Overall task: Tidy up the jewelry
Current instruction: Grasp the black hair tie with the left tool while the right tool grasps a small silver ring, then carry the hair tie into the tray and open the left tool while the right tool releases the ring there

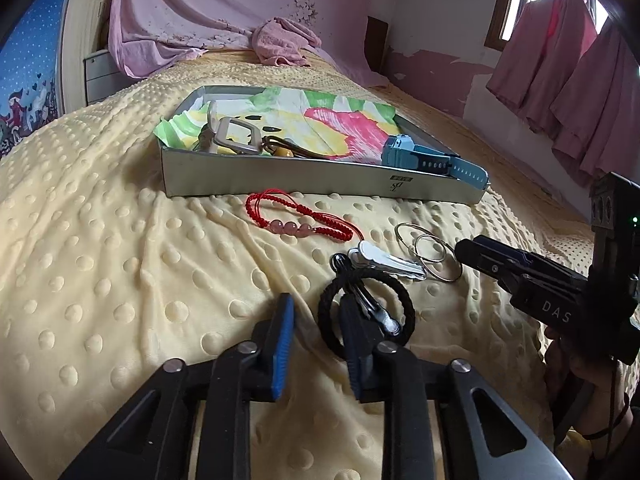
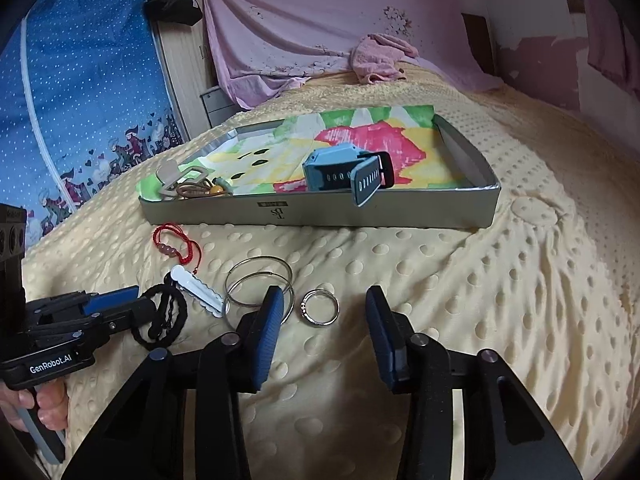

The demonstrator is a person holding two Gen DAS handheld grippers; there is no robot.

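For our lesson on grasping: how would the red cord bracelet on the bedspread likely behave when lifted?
The red cord bracelet looks thin and braided, so it probably flops and dangles. Its pink beads would likely sag lowest. It seems light and unlikely to roll.

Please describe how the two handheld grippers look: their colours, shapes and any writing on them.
Both are black, with angular frames, round silver pivot screws and two flat fingers with ribbed blue pads. The left gripper carries white "GenRobot.AI" lettering and a grey handle. The right gripper shows pale letters "DAS", a small green light and a thin black cable.
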